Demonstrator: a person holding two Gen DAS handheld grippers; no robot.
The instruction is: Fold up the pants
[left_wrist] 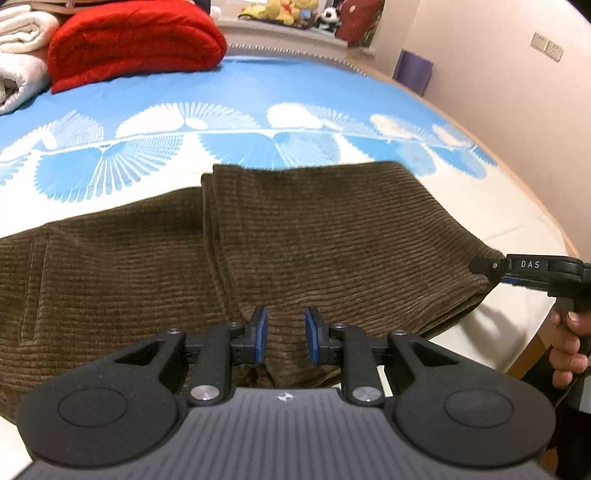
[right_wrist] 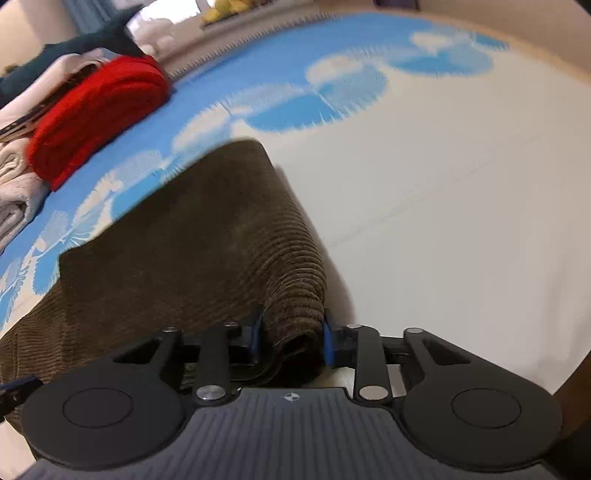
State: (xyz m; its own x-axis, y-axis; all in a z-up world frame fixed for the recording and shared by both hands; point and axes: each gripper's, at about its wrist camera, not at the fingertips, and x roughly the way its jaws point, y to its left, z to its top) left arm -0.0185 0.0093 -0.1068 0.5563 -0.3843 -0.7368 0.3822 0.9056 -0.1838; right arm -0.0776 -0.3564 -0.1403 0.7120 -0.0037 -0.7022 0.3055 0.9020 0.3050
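Brown corduroy pants (left_wrist: 332, 229) lie folded lengthwise across the bed, with a doubled layer on the right half. My left gripper (left_wrist: 286, 332) sits at the near edge of the cloth, its blue pads pinching a raised ridge of fabric. In the left wrist view, my right gripper (left_wrist: 484, 267), held by a hand (left_wrist: 569, 332), bites the right-hand corner of the pants. In the right wrist view, the right gripper (right_wrist: 293, 336) is shut on a thick rolled fold of the pants (right_wrist: 184, 240), which fills the gap between its pads.
The bed has a blue and white patterned sheet (left_wrist: 258, 92). A folded red blanket (left_wrist: 133, 40) and white towels (left_wrist: 18, 55) are stacked at its far left. Stuffed toys (left_wrist: 280, 11) line the sill behind. The bed's wooden edge (left_wrist: 535, 203) runs along the right, close to the wall.
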